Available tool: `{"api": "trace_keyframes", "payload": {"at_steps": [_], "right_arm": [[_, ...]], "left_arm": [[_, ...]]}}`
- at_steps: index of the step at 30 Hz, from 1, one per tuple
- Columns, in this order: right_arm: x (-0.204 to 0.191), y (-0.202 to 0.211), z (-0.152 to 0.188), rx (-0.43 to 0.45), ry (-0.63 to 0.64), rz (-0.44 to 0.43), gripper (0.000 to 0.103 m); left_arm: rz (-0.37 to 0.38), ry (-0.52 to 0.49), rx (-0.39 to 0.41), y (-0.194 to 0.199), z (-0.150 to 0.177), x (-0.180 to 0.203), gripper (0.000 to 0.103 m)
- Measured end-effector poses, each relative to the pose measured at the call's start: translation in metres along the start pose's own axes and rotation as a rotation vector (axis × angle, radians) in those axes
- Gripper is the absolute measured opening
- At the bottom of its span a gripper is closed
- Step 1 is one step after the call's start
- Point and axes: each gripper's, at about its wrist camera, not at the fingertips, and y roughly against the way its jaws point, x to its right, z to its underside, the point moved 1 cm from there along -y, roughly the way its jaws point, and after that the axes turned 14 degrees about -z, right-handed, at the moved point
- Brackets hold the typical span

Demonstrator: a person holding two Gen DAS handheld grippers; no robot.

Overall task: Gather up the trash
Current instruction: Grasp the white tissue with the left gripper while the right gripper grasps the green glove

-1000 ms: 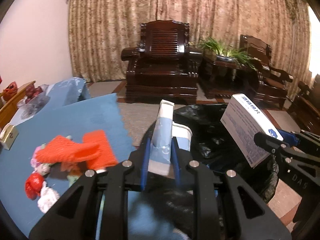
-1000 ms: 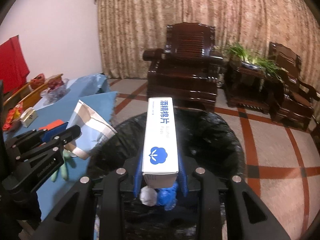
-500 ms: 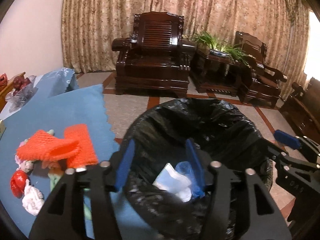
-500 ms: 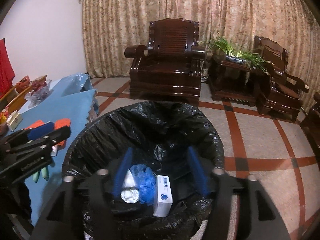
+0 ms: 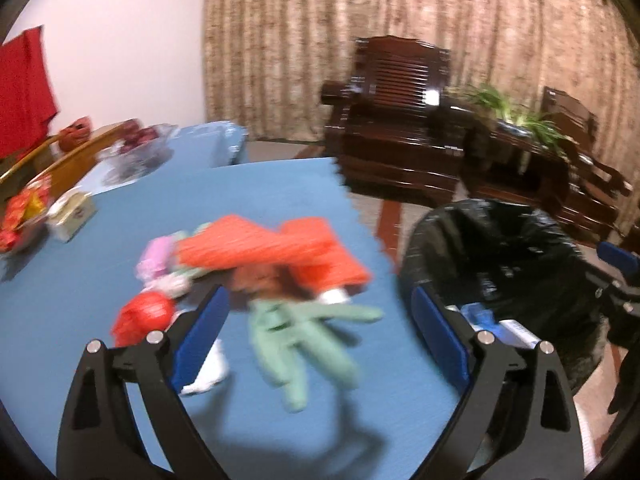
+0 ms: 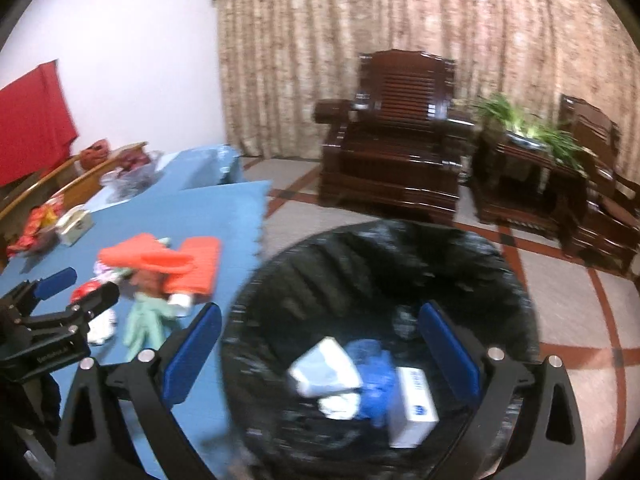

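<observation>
The left wrist view is being taken from low over the blue table [image 5: 100, 320], angled downward, with the orange netting [image 5: 272, 248] seen close ahead and the black bin [image 5: 500, 248] to the right. The right wrist view is being taken from just above the same bin [image 6: 380, 264], looking down into it, with the table [image 6: 180, 216] lying to the left. The netting [image 6: 160, 260], the dark armchair [image 5: 396, 120] [image 6: 400, 132] and the curtain [image 5: 400, 12] [image 6: 400, 12] far behind are being shared by both views.
</observation>
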Motion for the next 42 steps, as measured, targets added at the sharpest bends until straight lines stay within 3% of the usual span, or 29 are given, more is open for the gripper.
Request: {"api": "trace_keyframes", "payload": {"at_steps": [8,14,18,28,37,42], "right_arm": [[-0.063,-0.029,-0.004,-0.023,0.073,-0.134,0.097],[-0.100,-0.052,0.004,-0.050,0.121,-0.214,0.097],[-0.119,-0.069,0.008,-0.078,0.148,-0.252,0.088],[-0.132,-0.107,0.032,-0.181,0.162,-0.299,0.062],[-0.125,-0.112,0.035,-0.197,0.167,-0.291,0.061],[-0.123,-0.116,0.036,-0.204,0.166,-0.290,0.061]], "left_arm": [[-0.128,0.058,-0.034,0.000,0.019,-0.071,0.090],[-0.177,0.083,-0.048,-0.005,0.027,-0.099,0.090],[-0.195,0.084,-0.060,-0.011,0.034,-0.111,0.088],[-0.170,0.080,-0.135,-0.037,0.054,-0.111,0.074],[-0.138,0.071,-0.185,-0.069,0.062,-0.095,0.068],[-0.100,0.080,-0.194,-0.080,0.061,-0.091,0.056]]}}
